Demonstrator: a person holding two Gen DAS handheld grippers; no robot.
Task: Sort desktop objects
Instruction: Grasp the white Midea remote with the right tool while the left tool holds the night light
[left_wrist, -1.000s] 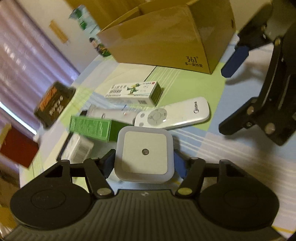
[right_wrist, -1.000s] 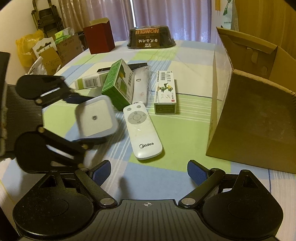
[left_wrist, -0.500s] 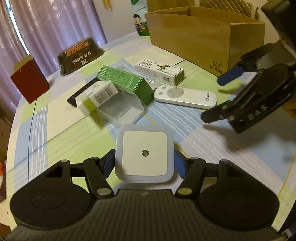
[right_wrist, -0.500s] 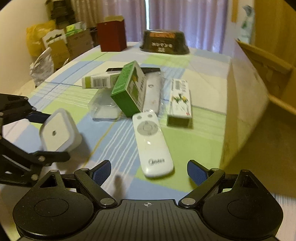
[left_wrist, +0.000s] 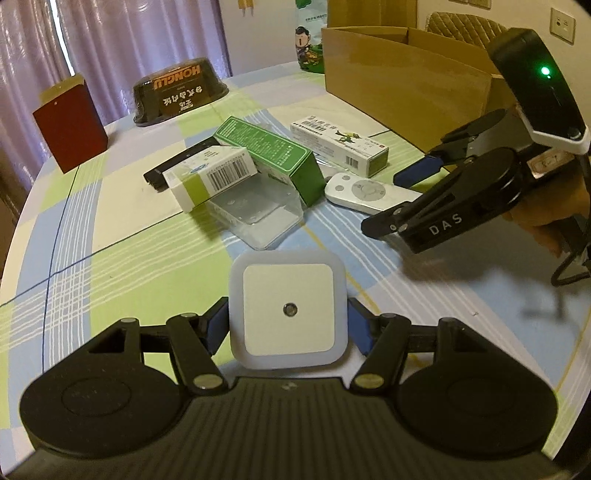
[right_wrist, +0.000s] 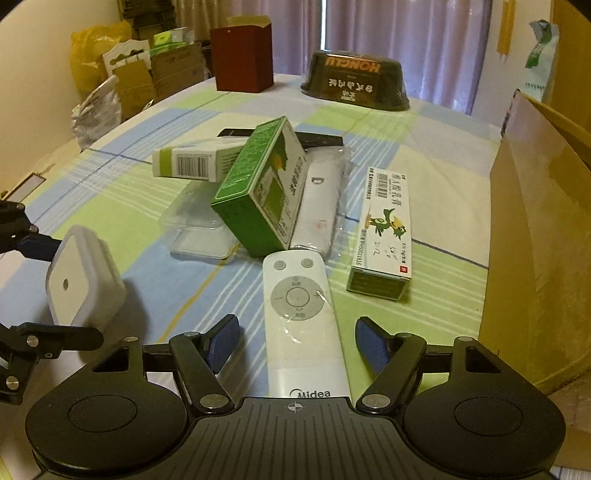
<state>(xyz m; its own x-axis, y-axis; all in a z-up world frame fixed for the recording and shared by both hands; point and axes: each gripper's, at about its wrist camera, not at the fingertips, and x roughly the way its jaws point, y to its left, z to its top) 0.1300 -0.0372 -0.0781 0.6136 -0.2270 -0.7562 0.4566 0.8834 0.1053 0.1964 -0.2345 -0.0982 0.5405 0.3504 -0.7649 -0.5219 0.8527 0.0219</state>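
My left gripper (left_wrist: 288, 326) is shut on a white square night light (left_wrist: 288, 310), held above the checked tablecloth; the night light (right_wrist: 83, 280) also shows at the left of the right wrist view. My right gripper (right_wrist: 297, 343) is open, its blue pads on either side of the white Midea remote (right_wrist: 299, 325), not touching it. In the left wrist view, the right gripper (left_wrist: 393, 197) hovers over that remote (left_wrist: 365, 192). Behind lie a tilted green box (right_wrist: 258, 192), a barcoded white box (right_wrist: 192, 160), a clear plastic tray (right_wrist: 199, 229) and a long medicine box (right_wrist: 384, 229).
A large open cardboard box (right_wrist: 535, 240) stands close on the right. A bagged white remote (right_wrist: 321, 199) and a black flat item (right_wrist: 317, 138) lie in the pile. A red box (right_wrist: 242, 59) and a dark bowl package (right_wrist: 354, 81) stand at the far edge.
The left gripper has swung back from the pile with the night light still held. The right gripper has moved forward and down until its open fingers straddle the Midea remote.
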